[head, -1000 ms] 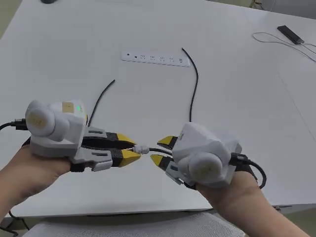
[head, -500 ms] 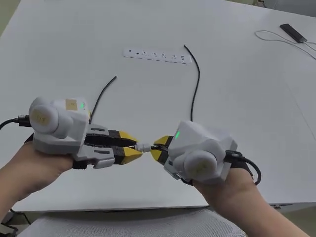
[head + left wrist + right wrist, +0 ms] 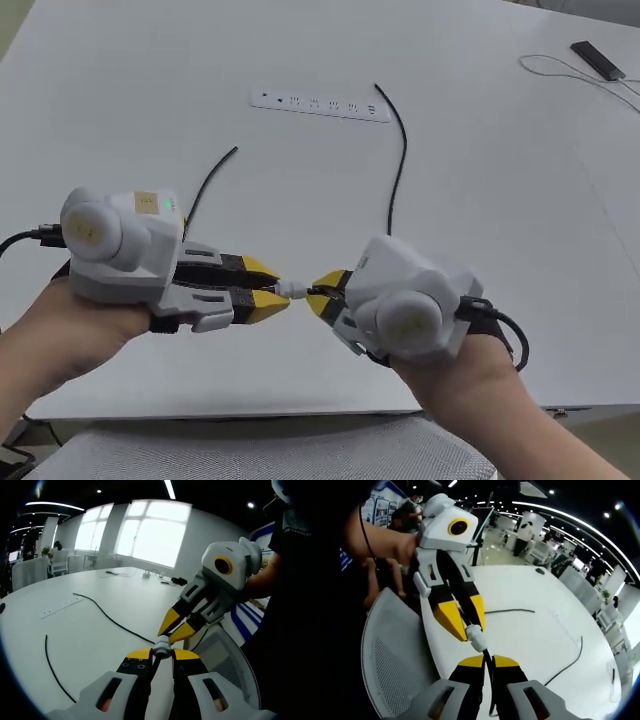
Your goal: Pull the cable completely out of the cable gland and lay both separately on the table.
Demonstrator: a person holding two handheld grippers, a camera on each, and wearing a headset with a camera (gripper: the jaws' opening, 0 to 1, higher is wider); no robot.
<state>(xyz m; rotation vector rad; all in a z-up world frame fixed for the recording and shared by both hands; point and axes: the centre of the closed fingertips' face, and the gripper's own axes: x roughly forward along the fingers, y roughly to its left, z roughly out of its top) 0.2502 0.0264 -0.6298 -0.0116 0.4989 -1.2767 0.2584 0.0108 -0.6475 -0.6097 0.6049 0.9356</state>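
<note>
Left gripper (image 3: 268, 292) clenches the gland (image 3: 294, 291), right gripper (image 3: 318, 294) the cable (image 3: 402, 150), fingers (image 3: 255, 269) opposed above the table (image 3: 500, 250) for pulling apart.

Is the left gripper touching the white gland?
Touching. The left gripper view shows the left gripper with both yellow tips closed on the gland.

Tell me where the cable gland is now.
Head view, low centre: the cable gland is held between the tips of the left tool and right tool, over the table.
</note>
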